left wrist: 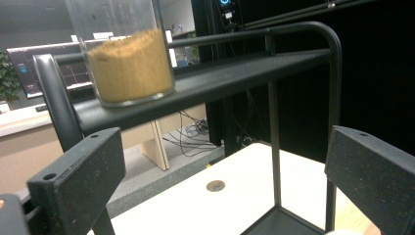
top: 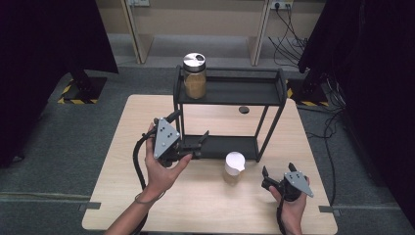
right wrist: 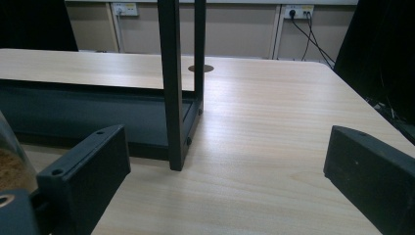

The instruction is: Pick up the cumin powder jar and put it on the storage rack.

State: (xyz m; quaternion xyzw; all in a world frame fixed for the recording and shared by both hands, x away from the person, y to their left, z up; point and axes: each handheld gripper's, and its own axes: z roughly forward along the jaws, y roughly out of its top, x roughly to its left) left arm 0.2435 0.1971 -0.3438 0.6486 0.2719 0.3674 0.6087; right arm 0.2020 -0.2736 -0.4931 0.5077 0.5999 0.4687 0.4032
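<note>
Even overhead light fell softly on the pale wooden table (top: 205, 205), with faint shadows and a mild sheen; surrounding black curtains stayed dim, and close black jaws looked perhaps slightly blurred.

Light wood table (top: 205, 205), round dark grommet (top: 243, 109) set in far part of top. Grey carpet floor (top: 58, 142) all round. Yellow-black hazard tape (top: 73, 100) on floor at far left, beside dark stand base. Black curtains (top: 44, 39) left and right. Pale wooden partition legs (top: 139, 34) along back wall. Wall sockets (top: 281, 5) at top, black cables (top: 288, 44) hanging down to floor. Monitors (left wrist: 29, 68) and a plant in left gripper view's background.
</note>
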